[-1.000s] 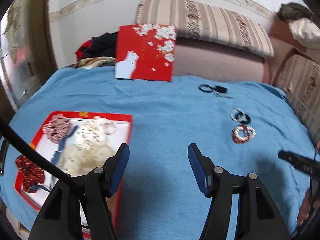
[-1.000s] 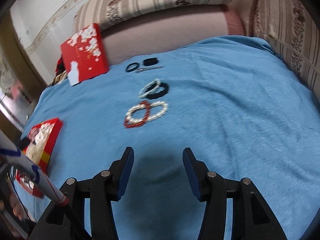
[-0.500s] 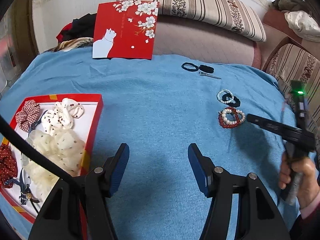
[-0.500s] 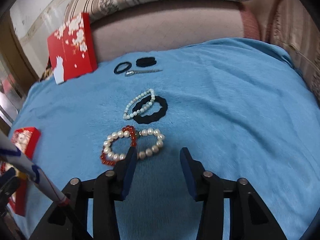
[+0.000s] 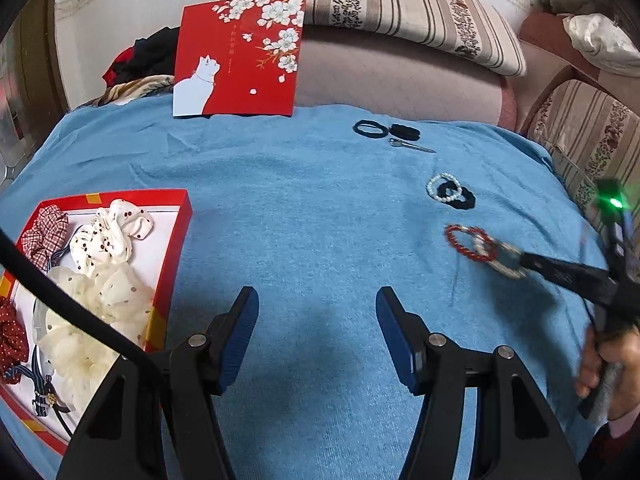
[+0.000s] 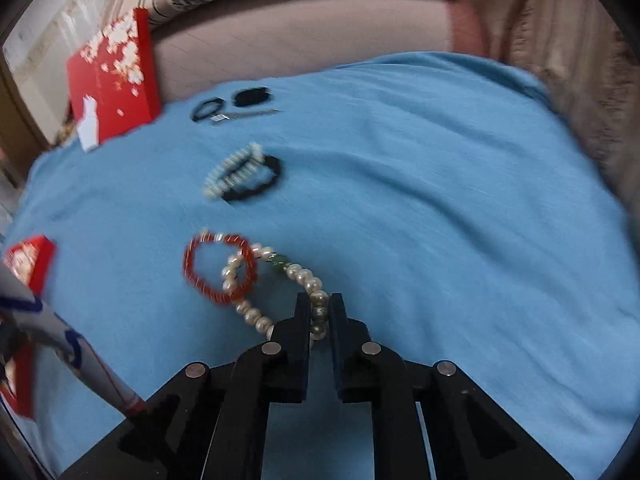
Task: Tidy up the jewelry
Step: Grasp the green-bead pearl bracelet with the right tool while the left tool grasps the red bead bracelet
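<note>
My right gripper [image 6: 319, 312] is shut on a white pearl bracelet [image 6: 296, 272] that overlaps a red bead bracelet [image 6: 218, 270] on the blue cloth. In the left wrist view the right gripper [image 5: 516, 262] reaches in from the right onto the pearl bracelet [image 5: 496, 254] and red bracelet [image 5: 466, 242]. A small pearl bracelet [image 6: 232, 172] and a black hair tie [image 6: 256, 184] lie further back. My left gripper [image 5: 316, 320] is open and empty above the cloth, right of the red tray [image 5: 176, 256] of scrunchies.
A red box lid with a white cat [image 5: 238, 56] leans on the sofa at the back. A black hair tie [image 5: 370, 129], a black scrunchie [image 5: 405, 132] and a metal clip [image 5: 412, 146] lie near it. Striped cushions stand behind and to the right.
My right gripper moved forward to the pearl bracelet and shut on it. The left gripper stayed open with its view shifting slightly.
</note>
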Available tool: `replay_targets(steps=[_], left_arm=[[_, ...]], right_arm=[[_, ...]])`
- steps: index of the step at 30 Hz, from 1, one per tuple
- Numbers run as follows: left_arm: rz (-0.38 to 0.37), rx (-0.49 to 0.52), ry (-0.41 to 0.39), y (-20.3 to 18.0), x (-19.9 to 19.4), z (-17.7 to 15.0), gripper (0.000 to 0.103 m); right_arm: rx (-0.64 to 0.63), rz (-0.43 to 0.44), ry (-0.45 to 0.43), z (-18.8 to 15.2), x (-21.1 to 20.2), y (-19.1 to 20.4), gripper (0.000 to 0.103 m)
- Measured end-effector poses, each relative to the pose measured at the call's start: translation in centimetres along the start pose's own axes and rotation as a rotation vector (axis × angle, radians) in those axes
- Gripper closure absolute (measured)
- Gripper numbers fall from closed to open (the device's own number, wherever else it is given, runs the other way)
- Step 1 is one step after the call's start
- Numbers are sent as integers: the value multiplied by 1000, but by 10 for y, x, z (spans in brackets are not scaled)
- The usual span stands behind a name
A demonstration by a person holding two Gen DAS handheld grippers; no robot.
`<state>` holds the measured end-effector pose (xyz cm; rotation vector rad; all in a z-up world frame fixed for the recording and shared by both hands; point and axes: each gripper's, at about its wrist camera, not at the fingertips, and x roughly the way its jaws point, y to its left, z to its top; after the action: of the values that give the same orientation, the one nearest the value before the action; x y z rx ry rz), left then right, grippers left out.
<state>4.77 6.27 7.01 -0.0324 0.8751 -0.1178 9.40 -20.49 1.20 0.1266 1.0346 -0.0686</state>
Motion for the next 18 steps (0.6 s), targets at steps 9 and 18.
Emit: replay_targets(steps=[9, 18], left_arm=[[-144, 34, 92, -43, 17, 6, 43], [-276, 48, 224, -126, 98, 38, 44]], right_arm=[[47, -80, 35, -43, -31, -45, 93], [69, 7, 31, -34, -23, -57, 92]])
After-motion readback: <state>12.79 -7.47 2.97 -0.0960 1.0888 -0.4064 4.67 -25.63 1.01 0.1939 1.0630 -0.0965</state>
